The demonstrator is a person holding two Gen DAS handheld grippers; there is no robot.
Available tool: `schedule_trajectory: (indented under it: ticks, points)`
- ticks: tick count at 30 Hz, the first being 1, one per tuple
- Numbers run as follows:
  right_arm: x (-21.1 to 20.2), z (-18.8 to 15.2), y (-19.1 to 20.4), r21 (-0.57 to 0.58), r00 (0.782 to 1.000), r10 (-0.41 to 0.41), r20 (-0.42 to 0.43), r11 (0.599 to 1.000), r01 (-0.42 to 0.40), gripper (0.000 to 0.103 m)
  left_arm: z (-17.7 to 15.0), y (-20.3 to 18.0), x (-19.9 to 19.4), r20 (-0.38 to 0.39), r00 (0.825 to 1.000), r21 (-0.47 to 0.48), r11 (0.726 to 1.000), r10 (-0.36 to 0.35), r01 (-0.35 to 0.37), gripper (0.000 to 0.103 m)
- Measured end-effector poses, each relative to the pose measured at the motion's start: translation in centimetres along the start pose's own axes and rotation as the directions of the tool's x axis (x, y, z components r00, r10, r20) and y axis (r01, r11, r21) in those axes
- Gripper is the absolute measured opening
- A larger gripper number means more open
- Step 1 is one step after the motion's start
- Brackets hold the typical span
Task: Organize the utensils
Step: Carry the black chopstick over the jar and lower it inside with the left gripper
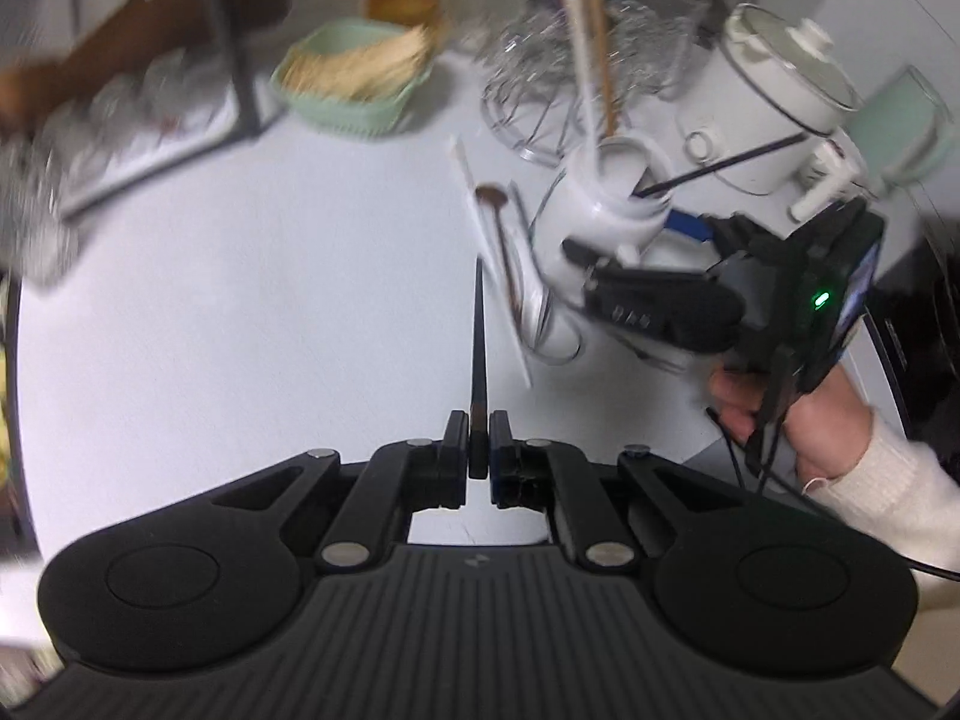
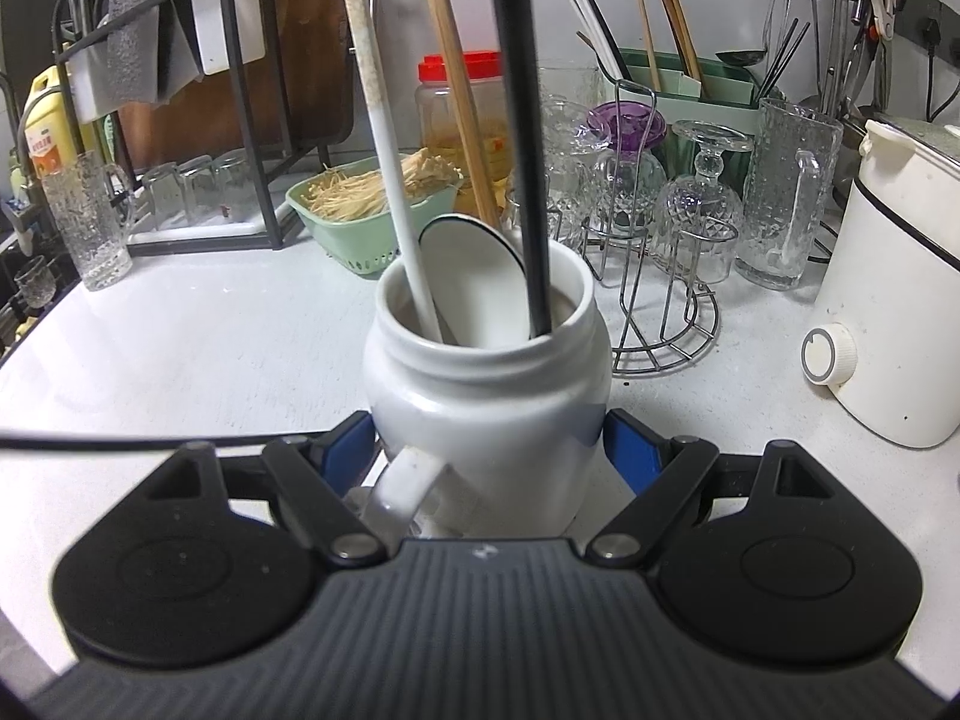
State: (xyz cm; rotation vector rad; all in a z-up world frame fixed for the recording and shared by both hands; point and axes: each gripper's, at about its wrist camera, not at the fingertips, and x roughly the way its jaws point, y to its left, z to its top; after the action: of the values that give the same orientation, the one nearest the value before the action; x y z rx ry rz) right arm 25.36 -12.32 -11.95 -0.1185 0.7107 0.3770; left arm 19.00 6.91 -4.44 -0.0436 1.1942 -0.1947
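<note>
In the left wrist view my left gripper [image 1: 478, 427] is shut on the end of a black chopstick [image 1: 478, 330], which points away over the white counter. To its right stands a white ceramic jar [image 1: 606, 204] with my right gripper [image 1: 633, 237] shut on its sides. The right wrist view shows the jar [image 2: 486, 384] between the blue pads [image 2: 627, 447]. It holds a white chopstick [image 2: 384, 138], a wooden chopstick [image 2: 459, 90], a black chopstick [image 2: 525, 120] and a white spoon [image 2: 468, 276]. A loose white chopstick [image 1: 480, 222] and a brown spoon [image 1: 493, 198] lie left of the jar.
A green basket [image 2: 336, 213] of enoki mushrooms and a red-lidded jar [image 2: 459, 69] stand behind. Glasses on a wire rack [image 2: 666, 312], a tall glass mug [image 2: 786, 192] and a white cooker [image 2: 888, 300] crowd the right. A dish rack [image 2: 240, 120] stands left. A sleeved hand [image 1: 834, 438] holds the right gripper.
</note>
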Motion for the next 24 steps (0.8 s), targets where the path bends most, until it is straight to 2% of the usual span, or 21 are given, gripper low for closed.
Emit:
schedule_trajectory:
  ticks: [3,6,18,24]
  points:
    - [0.1,0.1,0.2,0.003,1.000,-0.008,-0.004,1.000,0.008,0.085,2.1,-0.6,-1.2,0.015,1.000,0.107,0.994,0.017,-0.018,0.008]
    - [0.4,0.3,0.3,0.001,1.000,-0.007,-0.005,1.000,0.007,0.085,3.8,-0.6,-1.8,0.019,1.000,0.176,0.984,0.024,-0.026,0.008]
    - [0.7,0.7,0.2,0.012,1.000,-0.003,-0.027,1.000,0.003,0.085,9.3,-1.1,-4.6,0.007,1.000,0.335,0.942,0.012,-0.014,0.007]
    - [0.7,0.8,0.3,0.007,0.999,-0.005,-0.041,1.000,0.006,0.085,11.2,-3.5,-7.7,0.026,1.000,0.430,0.903,-0.012,-0.001,0.007]
